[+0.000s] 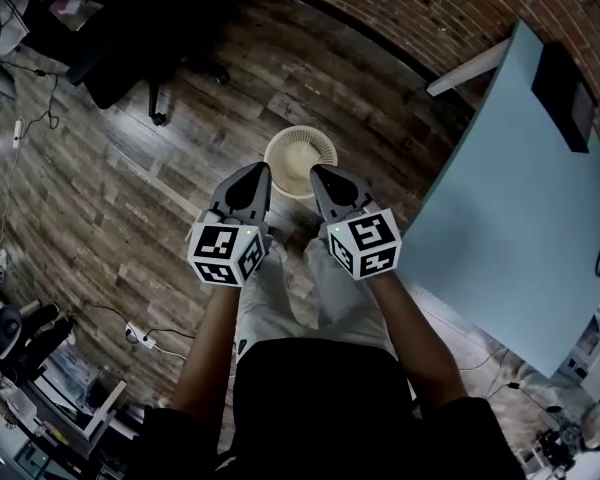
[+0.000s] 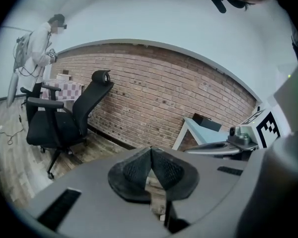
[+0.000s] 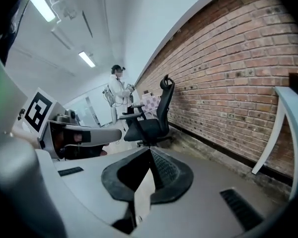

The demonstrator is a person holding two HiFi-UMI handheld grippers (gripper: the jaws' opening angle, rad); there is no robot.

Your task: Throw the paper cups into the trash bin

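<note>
Trash bin [image 1: 326,141] centre frame on wood floor [image 1: 180,178], touching the tips of both grippers in the picture. Left gripper [image 1: 257,171] and right gripper [image 1: 320,173]: jaws together, nothing between. Blue table [image 1: 520,208] at right, brick wall [image 1: 420,8] along top, office chair [image 2: 64,123] at left of left gripper view.

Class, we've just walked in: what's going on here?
A person holds a gripper in each hand. The left gripper and right gripper are both shut and empty, side by side at the near edge of a pale trash bin on the wooden floor. No paper cups show. A light blue table stands to the right.
</note>
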